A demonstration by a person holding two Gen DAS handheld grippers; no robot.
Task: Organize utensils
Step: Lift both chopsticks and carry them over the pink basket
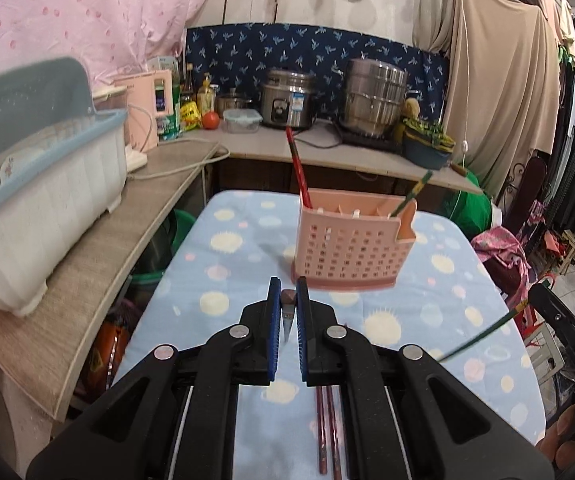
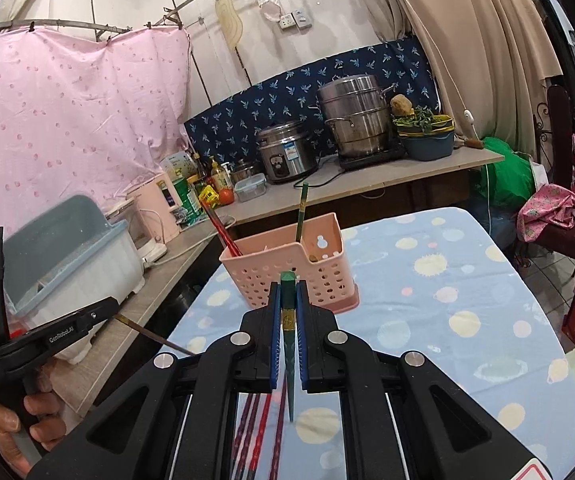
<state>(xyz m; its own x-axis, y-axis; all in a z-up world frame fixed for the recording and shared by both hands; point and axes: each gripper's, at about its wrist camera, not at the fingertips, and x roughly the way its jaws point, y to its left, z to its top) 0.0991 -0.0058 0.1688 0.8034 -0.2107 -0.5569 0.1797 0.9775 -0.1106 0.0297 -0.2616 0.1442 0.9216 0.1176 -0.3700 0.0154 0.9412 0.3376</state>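
A soft blue cloth with pale round blotches (image 1: 247, 248) covers the table across mid-frame. Centre frame stands a pink perforated plastic caddy (image 1: 347, 252), holding a red chopstick (image 1: 298, 168) leaning upper left and a green one (image 2: 301, 212) nearly upright. The right gripper (image 2: 288, 300) is clamped on a green chopstick (image 2: 288, 320), long axis along the fingers. The left gripper (image 1: 288, 304) pinches a dark, tapered chopstick (image 1: 288, 320), likewise aligned.

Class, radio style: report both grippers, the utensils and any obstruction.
Left gripper shut on brown chopstick. Right gripper shut on green chopstick. Pink holder ahead, one red, one green inside. Path clear.
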